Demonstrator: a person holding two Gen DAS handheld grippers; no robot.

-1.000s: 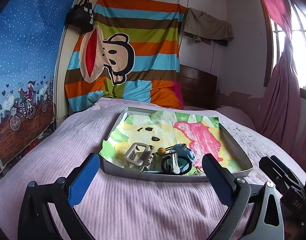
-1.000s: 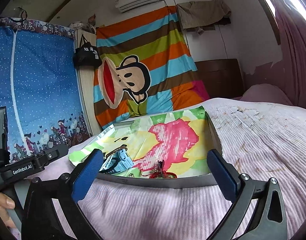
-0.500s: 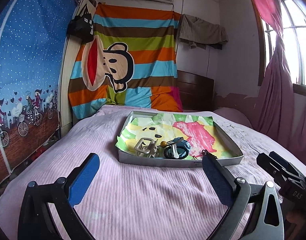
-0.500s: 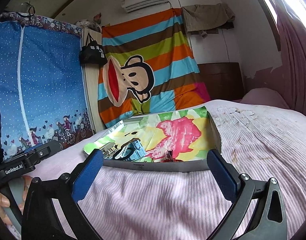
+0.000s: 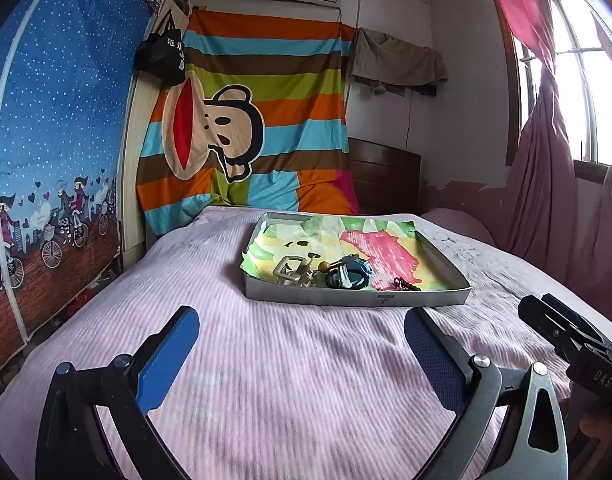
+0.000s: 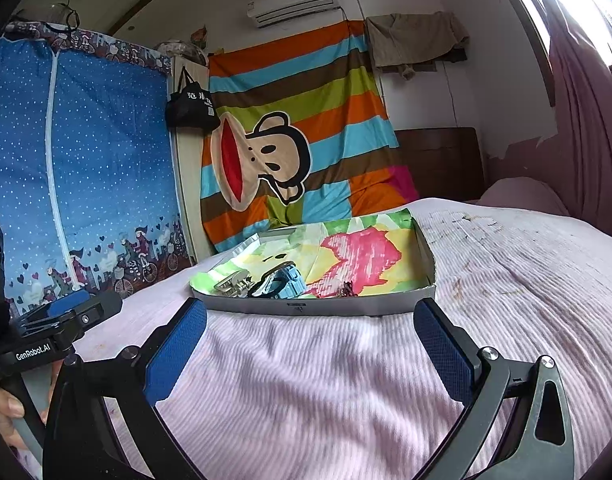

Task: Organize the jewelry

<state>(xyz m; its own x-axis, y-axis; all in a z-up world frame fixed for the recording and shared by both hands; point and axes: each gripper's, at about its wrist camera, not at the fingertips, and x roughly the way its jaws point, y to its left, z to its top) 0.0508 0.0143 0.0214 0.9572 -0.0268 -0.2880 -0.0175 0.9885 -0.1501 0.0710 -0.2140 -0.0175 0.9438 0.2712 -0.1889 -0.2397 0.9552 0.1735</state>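
Observation:
A shallow grey cardboard tray [image 5: 354, 299] lined with colourful paper sits on the pink bed. In its near part lie a silver metal piece [image 5: 291, 270], a blue watch [image 5: 352, 276], an orange bead [image 5: 324, 266] and a dark red chain [image 5: 406, 284]. The tray also shows in the right wrist view [image 6: 318, 309], with the watch [image 6: 283, 285] and the chain [image 6: 348, 290]. My left gripper [image 5: 301, 354] is open and empty, well short of the tray. My right gripper [image 6: 310, 350] is open and empty, just in front of the tray's near wall.
The pink ribbed bedspread [image 5: 265, 380] covers the bed. A blue dotted wardrobe [image 5: 45, 140] stands at the left. A striped monkey blanket [image 5: 245, 136] hangs behind. Pink curtains [image 5: 546, 184] hang at the right. The other gripper's body shows at the right edge [image 5: 574, 340].
Both grippers have pulled back from the tray, which now looks smaller and farther away. Both stay open and empty. The items in the tray have not moved.

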